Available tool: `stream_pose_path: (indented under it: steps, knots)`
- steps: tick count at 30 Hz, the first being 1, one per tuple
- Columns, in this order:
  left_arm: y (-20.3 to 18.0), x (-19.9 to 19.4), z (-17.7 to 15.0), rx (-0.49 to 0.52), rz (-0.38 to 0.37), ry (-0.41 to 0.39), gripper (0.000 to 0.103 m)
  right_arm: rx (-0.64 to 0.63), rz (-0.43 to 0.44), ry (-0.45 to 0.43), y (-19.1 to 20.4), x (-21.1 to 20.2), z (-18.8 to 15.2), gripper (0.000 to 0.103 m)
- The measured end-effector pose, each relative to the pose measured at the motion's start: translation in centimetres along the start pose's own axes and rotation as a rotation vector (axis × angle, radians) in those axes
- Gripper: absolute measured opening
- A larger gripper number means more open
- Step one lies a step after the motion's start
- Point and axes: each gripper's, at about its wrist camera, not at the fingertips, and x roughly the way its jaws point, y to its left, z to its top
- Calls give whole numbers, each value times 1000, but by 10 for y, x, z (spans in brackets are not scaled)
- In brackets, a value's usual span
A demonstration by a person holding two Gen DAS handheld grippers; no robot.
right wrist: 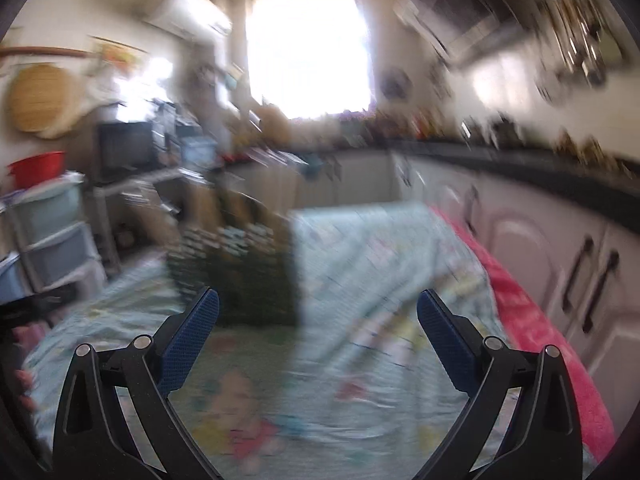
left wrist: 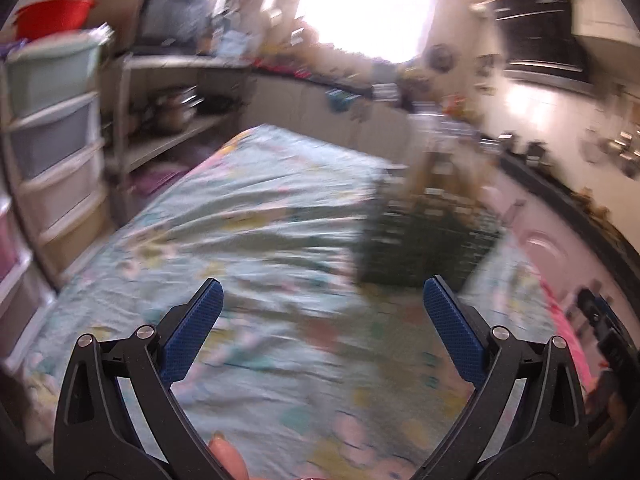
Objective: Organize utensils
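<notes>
both of my tools are released: the left tool and the right tool each show their blue pads spread wide with nothing between them, hanging above the counter, which is draped in a pale floral cloth.

the only task thing i can make out is a dark slotted holder, standing on the cloth ahead and to the right in the left view, and ahead and left of centre in the right view. light brown shapes rise out of its top (handles, perhaps wooden, but the blur is too heavy to be sure). i see no loose utensils lying on the cloth.

my judgement: the holder looks like light, stiff plastic mesh, top-heavy if loaded, so it may tip or slide on the wrinkled cloth when nudged. i'd pinch its rim rather than the walls. utensils themselves should be rigid and light; i'd take each by mid-handle, where the pads grip flat and it won't swing.
</notes>
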Motion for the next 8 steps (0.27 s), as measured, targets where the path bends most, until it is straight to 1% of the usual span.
stream_pose_path:
  steps: [1,2,3,4,5,6,8]
  knots:
    - [12,13,7,-18,52,25,92,9,-64,61,-13,17,4,97]
    - [21,22,11,-29,86,42,92,35,-107,142,-31,39,7,97]
    - [36,43,18,-45,130,93,92,56,-122,207,-45,56,8,97]
    - [45,58,21,-55,147,131,92,78,-167,289,-64,78,8,97]
    - [52,71,23,-62,165,154,92,88,-212,329,-75,92,7,97]
    - [62,92,25,-64,212,184,92,82,-272,378,-90,114,6,97]
    - [72,117,25,-51,276,198,92,60,-334,415,-105,140,4,97]
